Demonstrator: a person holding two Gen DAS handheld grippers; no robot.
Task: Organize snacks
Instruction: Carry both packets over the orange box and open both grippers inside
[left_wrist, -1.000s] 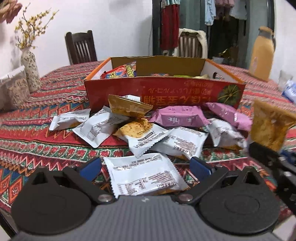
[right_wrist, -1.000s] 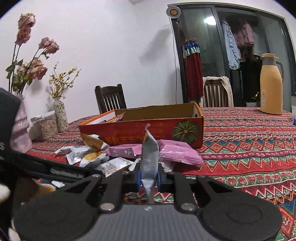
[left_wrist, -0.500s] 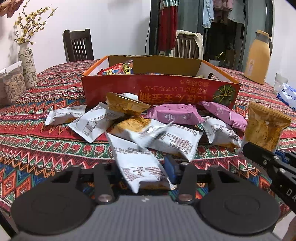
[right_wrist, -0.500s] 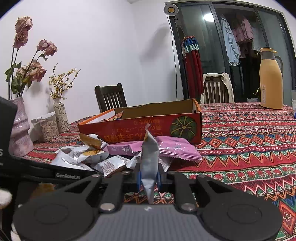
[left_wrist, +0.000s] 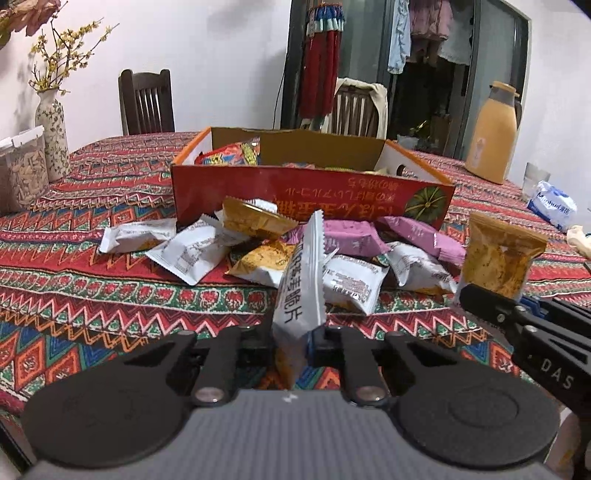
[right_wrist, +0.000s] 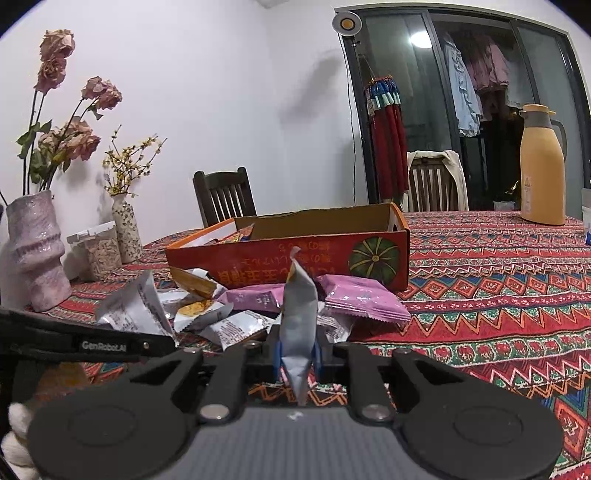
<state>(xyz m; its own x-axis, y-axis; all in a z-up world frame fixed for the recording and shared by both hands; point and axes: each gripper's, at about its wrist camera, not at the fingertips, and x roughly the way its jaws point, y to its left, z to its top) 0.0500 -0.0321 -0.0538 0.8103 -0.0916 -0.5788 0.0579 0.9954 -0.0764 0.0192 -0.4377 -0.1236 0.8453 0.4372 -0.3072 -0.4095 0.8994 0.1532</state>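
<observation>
The left gripper (left_wrist: 291, 338) is clamped on a white snack packet (left_wrist: 301, 280), held edge-up above the tablecloth (left_wrist: 110, 306); the right gripper (right_wrist: 297, 356) pinches another packet (right_wrist: 297, 325). Carry both over the red box (left_wrist: 310, 192), probably half full, clearing its front wall before letting go.

- The table (left_wrist: 92, 295), under a red patterned cloth, carries an open red cardboard box (left_wrist: 310, 192).
- Snack packets (left_wrist: 192, 251) lie heaped just before the box.
- A yellow flask (left_wrist: 493, 136) stands right of the box.
- Vases (right_wrist: 33, 251) stand left of the box.
</observation>
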